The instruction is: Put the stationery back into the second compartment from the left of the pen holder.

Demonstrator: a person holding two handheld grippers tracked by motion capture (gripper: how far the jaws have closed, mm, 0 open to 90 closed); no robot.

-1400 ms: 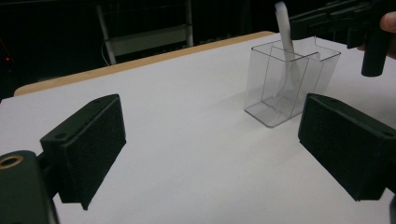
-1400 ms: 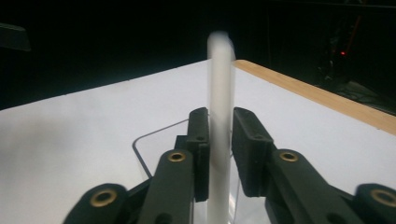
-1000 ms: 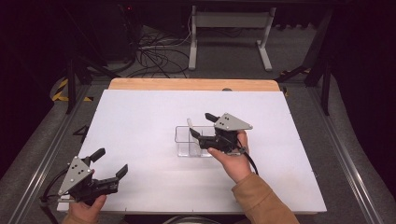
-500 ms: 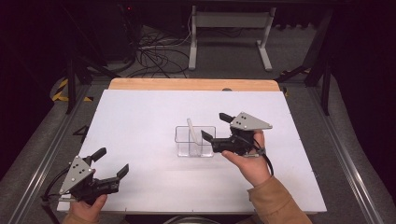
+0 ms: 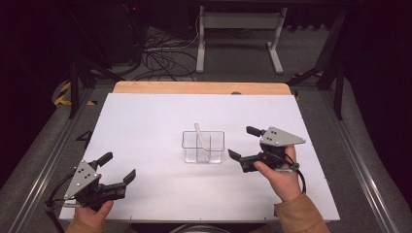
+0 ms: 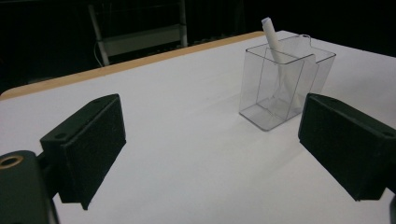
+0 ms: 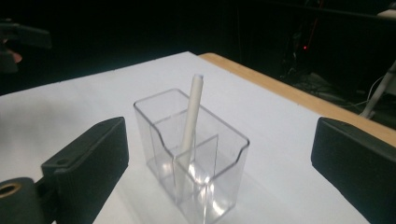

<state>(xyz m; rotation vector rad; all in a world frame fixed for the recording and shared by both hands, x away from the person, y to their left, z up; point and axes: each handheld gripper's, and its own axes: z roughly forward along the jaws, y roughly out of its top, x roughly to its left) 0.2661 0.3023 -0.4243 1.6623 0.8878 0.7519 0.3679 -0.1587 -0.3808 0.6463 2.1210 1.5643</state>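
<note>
A clear plastic box (image 5: 214, 138) with an inner divider stands mid-table. A white stick (image 5: 198, 135) leans upright in its left compartment, its top above the rim. My right gripper (image 5: 241, 142) hovers just right of the box, apart from it; its jaws have just been opening and are open with nothing between them. In the right gripper view the box (image 7: 210, 186) and stick (image 7: 192, 112) lie ahead, past the jaws. My left gripper (image 5: 118, 166) rests open near the front left corner, facing the box (image 6: 285, 88) and stick (image 6: 272, 39) from afar.
The white table top (image 5: 145, 121) has a wooden strip (image 5: 201, 88) along its far edge. Metal rails (image 5: 43, 160) run down both sides. Cables and a stand's legs (image 5: 238, 43) lie on the dark floor beyond.
My right gripper has drawn back to the right, away from the box, and its jaws have spread wider. The stick stays standing in the box. The left gripper has not moved.
</note>
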